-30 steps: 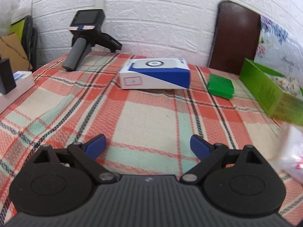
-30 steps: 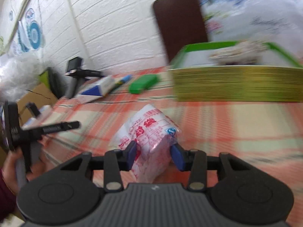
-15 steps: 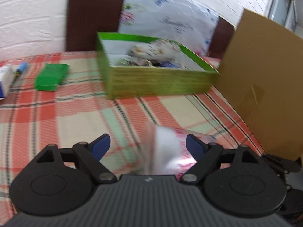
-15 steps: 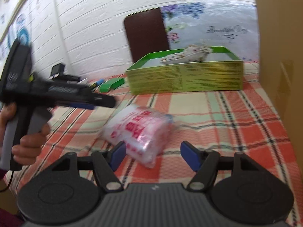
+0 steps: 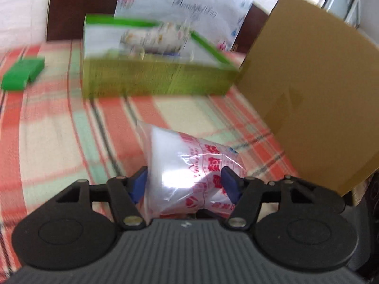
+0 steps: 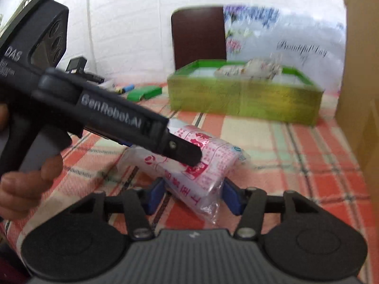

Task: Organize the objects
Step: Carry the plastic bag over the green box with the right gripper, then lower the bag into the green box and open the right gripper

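The left gripper (image 5: 183, 184) is closing, its blue pads pressing both sides of a clear plastic packet (image 5: 189, 165) printed in red. The right gripper (image 6: 193, 196) is closing too, the packet's near end between its pads; contact there cannot be told. The packet lies on the plaid tablecloth (image 6: 296, 165), near the table's front. Beyond it stands an open green box (image 6: 244, 101); a cardboard sheet (image 5: 308, 99) rises at right.
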### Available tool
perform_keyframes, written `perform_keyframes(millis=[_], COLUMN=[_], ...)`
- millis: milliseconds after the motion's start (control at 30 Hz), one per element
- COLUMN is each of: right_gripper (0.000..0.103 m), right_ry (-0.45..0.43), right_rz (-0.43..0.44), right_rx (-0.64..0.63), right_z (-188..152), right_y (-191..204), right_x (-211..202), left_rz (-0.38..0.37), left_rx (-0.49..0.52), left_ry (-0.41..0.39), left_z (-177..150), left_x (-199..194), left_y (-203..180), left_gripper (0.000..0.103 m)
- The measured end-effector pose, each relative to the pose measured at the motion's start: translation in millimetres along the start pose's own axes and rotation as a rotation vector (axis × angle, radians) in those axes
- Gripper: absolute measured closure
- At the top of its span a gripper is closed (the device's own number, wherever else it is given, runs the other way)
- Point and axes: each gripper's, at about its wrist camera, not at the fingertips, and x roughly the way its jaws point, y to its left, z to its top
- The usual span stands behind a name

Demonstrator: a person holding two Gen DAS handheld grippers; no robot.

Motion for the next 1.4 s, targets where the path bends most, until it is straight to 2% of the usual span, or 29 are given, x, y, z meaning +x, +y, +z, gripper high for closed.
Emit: perform_keyframes(millis=[167,400,533,700,767,867,967,1133,1400], right_gripper=[0.051,0.052,0.052,0.051,0.053,0.052,0.044,0.034,0.031], right_ry=[-0.121,-0.198,-0.146,-0.069,-0.045,-0.040,-0.065,-0.127,-0.190], right_rz=[-0.039,-0.046,-0.008,0.011,0.001,-0.051,-0.105,-0.102,-0.128], right_rx=[-0.044,-0.097,-0.060,0.005,0.050,0.034,-0.021,0.006,0.071], right_z=[30.2,84.5,111.5,138.0,146.0,151.8,155.2,149.4,124.1], right_y=[-3.1,-11.7,-22.3,-43.4,-50.9,-55.0,-46.9,-46.3,-40.8], right_x=[-2.0,37.8,70.2,119.1,140.9,172.2,181.8,162.6,103.3], left_rz=[0.029,0.094,0.135,0.179,0.208,0.277,0.322,0.312,0.336], left_rx=[0.079,0.067,0.034,-0.049,-0.064,-0.002,0.051,0.059,0.056], left_ry=[-0.113,-0.186,-0.155,-0.064,-0.037,-0.072,-0.090,-0.106,-0.149], left_z=[37.1,95.9,120.9,150.9,155.0,160.4,161.8,154.1,121.6], left_x=[-11.6,-0.7,19.5,66.7,83.2,94.0,94.4,77.5,39.6], left_y=[-8.9,12.0,30.6,61.6,68.8,64.7,56.5,49.8,9.5], left_gripper=[0.036,0.037,0.036,0.036,0.036,0.034,0.034,0.031,0.027])
